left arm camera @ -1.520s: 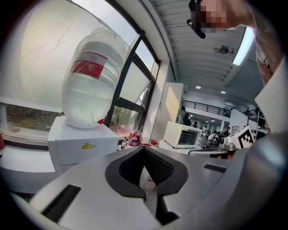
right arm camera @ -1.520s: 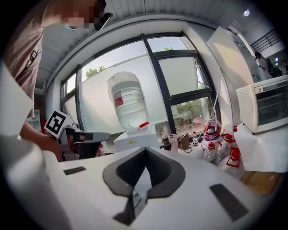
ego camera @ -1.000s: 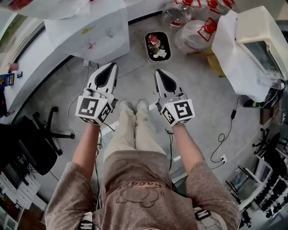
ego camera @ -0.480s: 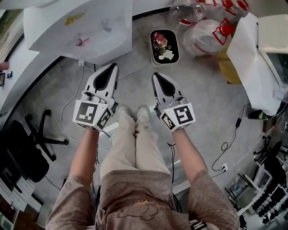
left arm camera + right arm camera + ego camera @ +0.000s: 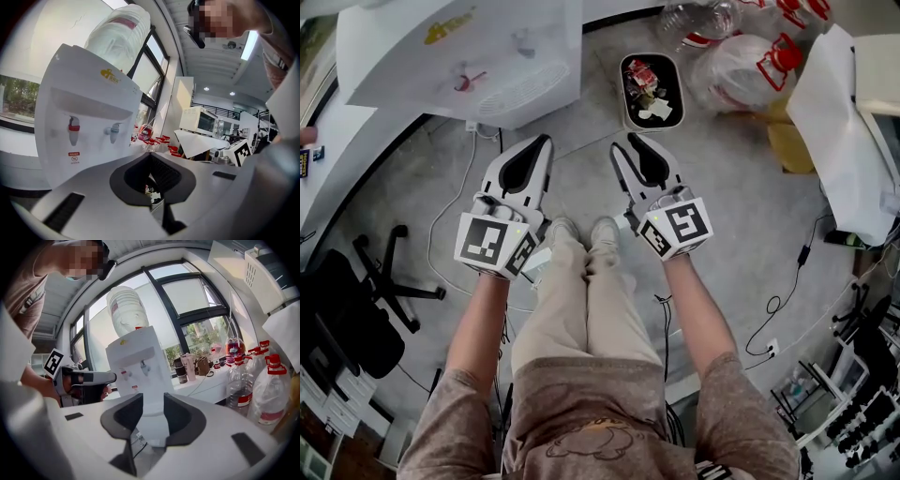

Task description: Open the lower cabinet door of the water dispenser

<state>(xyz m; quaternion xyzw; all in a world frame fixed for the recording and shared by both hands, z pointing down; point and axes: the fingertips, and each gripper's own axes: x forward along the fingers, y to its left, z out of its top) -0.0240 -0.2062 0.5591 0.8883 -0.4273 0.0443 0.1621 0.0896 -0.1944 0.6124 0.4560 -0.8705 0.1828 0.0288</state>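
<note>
Water dispenser (image 5: pixel 478 66) stands just ahead, left claw (image 5: pixel 542 141) pinched closed, right claw (image 5: pixel 626 142) just cracking open on nothing; its lower door (image 5: pixel 153 427) is probably light, stiff plastic, so I'd hook the edge.

I can't read a single word or number from here. The water dispenser (image 5: pixel 89 117) has a small yellow logo (image 5: pixel 111 73) near the top of its front, too small to make out. Below its red tap (image 5: pixel 72 127) sits a red label (image 5: pixel 73 156) with a round prohibition sign; I can't read its print. The cube (image 5: pixel 492 242) on the left tool (image 5: pixel 544 142) and the cube (image 5: pixel 680 225) on the right tool (image 5: pixel 625 142) carry black-and-white square markers. The bottles (image 5: pixel 271 399) wear red bands with illegible print. The sweatshirt (image 5: pixel 595 436) shows lettering I can't decipher.
</note>
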